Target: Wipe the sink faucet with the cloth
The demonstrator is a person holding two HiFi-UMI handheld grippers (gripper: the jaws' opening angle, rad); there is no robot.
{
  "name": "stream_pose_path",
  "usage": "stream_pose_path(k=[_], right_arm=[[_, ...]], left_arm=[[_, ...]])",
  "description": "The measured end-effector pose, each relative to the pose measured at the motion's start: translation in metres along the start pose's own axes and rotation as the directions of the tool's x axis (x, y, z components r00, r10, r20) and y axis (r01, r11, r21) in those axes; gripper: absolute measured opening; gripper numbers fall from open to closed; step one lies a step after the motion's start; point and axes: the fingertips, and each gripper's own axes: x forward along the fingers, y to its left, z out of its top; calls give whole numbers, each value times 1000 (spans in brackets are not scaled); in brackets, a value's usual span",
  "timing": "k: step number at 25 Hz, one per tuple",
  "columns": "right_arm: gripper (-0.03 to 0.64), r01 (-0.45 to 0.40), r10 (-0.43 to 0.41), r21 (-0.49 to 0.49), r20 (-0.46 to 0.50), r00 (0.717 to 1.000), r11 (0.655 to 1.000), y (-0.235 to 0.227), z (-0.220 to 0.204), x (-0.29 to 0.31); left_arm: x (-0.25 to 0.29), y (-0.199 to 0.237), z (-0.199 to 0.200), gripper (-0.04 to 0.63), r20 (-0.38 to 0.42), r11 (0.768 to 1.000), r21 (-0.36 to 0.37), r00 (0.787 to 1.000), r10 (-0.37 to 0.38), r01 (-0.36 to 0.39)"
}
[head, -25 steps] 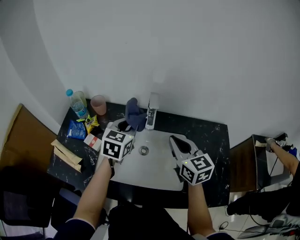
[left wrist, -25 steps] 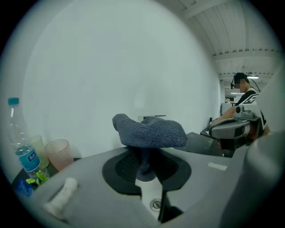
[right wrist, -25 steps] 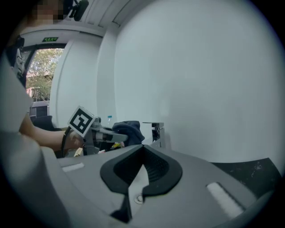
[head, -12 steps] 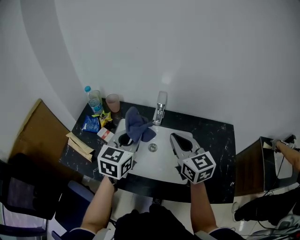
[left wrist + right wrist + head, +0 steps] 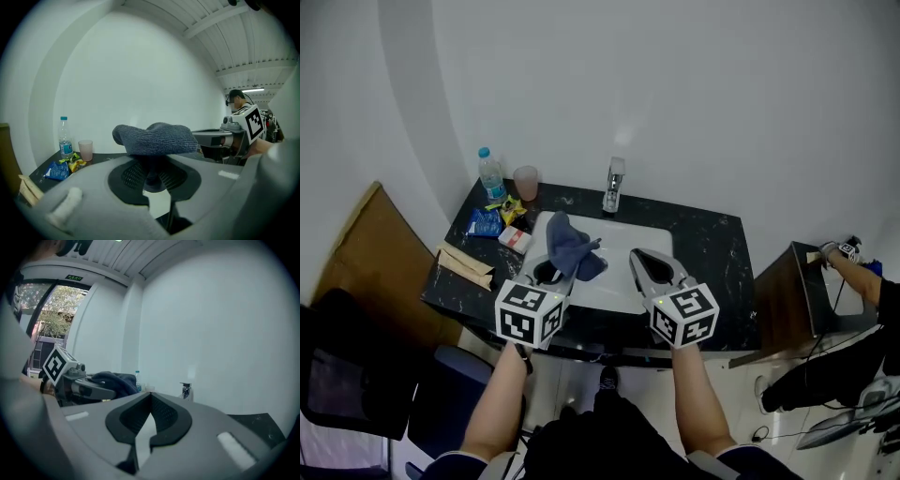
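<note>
Two grippers hang side by side over the near edge of a black counter (image 5: 708, 246); the left gripper (image 5: 555, 262) is clamped on a dark blue cloth (image 5: 574, 246), whose bunched top flops over the jaw tips in the left gripper view (image 5: 154, 139); the right gripper (image 5: 636, 256) has its jaws pressed together with nothing between them, as the right gripper view (image 5: 150, 399) shows. The cloth is held above the near left part of the white sink (image 5: 619, 234), well apart from the chrome faucet (image 5: 613, 186), which stands upright at the sink's far edge against the white wall. On the counter's far left stand a water bottle (image 5: 490, 173) and a pink cup (image 5: 525, 182), just beside each other; snack packets (image 5: 487, 221) lie near them.
</note>
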Motion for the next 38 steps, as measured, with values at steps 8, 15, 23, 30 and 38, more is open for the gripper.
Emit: stream_pose_path(k=[8, 15, 23, 30, 38], right_arm=[[6, 24, -24, -3, 21, 999, 1000, 36, 8, -28], [6, 19, -19, -9, 43, 999, 1000, 50, 16, -42], [6, 14, -15, 5, 61, 998, 1000, 68, 20, -53], [6, 4, -5, 10, 72, 997, 1000, 79, 21, -57], [6, 5, -5, -4, 64, 998, 1000, 88, 22, -59]], left_arm=[[-31, -20, 2, 55, 22, 999, -6, 999, -40, 40], [-47, -29, 5, 55, 30, 999, -3, 999, -41, 41], [-65, -34, 5, 55, 37, 999, 2, 998, -46, 46], [-75, -34, 2, 55, 38, 999, 3, 998, -41, 41], [-83, -34, 4, 55, 43, 999, 7, 998, -46, 45]])
